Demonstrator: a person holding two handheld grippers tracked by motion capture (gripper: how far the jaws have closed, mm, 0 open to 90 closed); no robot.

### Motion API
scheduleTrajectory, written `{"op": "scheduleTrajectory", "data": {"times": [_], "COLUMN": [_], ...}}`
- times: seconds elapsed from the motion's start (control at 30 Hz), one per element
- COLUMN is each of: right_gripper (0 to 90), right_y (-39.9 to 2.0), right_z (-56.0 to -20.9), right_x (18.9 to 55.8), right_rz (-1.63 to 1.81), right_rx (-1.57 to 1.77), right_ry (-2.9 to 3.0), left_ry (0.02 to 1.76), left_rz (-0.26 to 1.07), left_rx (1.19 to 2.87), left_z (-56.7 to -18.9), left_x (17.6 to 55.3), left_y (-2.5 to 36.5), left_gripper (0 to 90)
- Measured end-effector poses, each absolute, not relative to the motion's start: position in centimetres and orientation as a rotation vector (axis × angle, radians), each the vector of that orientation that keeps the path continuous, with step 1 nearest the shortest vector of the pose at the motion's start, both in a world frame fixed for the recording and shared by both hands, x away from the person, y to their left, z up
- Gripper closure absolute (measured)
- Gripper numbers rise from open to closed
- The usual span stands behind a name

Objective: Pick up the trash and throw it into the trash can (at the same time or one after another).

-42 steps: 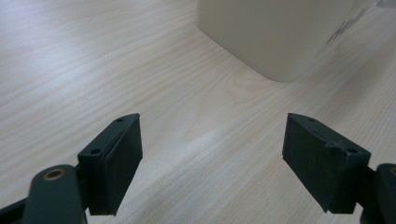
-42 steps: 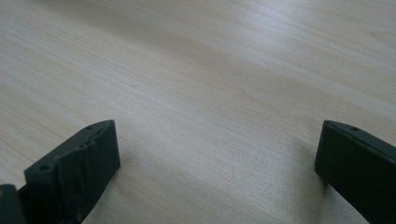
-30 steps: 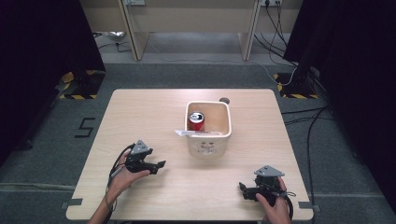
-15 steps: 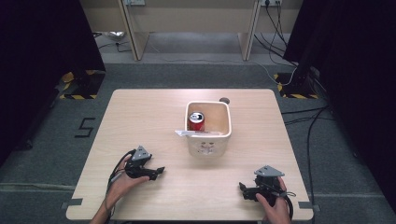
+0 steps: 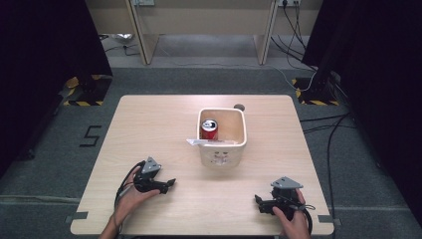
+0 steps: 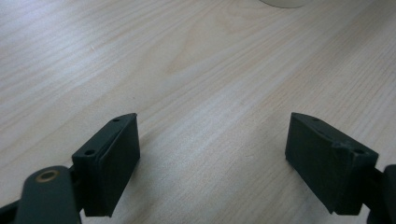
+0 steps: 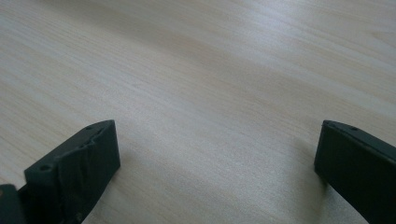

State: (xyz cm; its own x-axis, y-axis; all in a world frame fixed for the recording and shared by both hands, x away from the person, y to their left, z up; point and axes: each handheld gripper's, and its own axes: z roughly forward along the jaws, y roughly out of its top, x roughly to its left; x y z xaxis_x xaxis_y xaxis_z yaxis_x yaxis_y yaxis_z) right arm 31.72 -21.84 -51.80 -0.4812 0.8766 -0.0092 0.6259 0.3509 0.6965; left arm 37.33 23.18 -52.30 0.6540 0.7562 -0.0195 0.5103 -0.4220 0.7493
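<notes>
Pale wood grain ran across the worktop [image 5: 149, 124], where a cream plastic bin [image 5: 222, 149] stood near the middle and served as the one fixed mark of the scene. Inside the bin, against its left wall, a red drinks can [image 5: 209, 129] stood upright with its silver top showing. A flat white strip [image 5: 211, 143] lay across the bin's near rim, one end jutting out past the left edge. Just behind the bin, a small round hole [image 5: 239, 106] showed in the wood.

Well short of the bin and to its left, the left claw [image 5: 168, 185] rested on the wood in a person's hand [image 5: 130, 195], its tips turned toward the bin's side. Seen from the left gripper view, the left claw [image 6: 212, 163] was released, its two black jaws spread wide with bare wood between them and the bin's curved base just visible at the top edge [image 6: 285, 3].

Short of the bin and to its right, near the worktop's front corner, the right claw [image 5: 259, 203] lay low under the other hand [image 5: 293, 224], pointing leftward along the front edge. In the right gripper view, the right claw [image 7: 215, 168] was likewise released, jaws far apart over plain wood and grasping nothing. Both claws stood well apart from the bin and from each other.
</notes>
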Motion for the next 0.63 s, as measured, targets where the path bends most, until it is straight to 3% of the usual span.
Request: {"op": "scheduleTrajectory", "data": {"times": [0.63], "right_gripper": [0.4], "right_y": [-21.84], "right_z": [-51.81], "right_x": [31.73], "right_rz": [0.901], "right_rx": [1.314], "right_ry": [2.238], "left_ry": [0.999], "left_rz": [0.425], "left_rx": [2.112], "left_z": [-52.30], "left_x": [37.38], "left_y": [23.22], "left_gripper": [16.0]}}
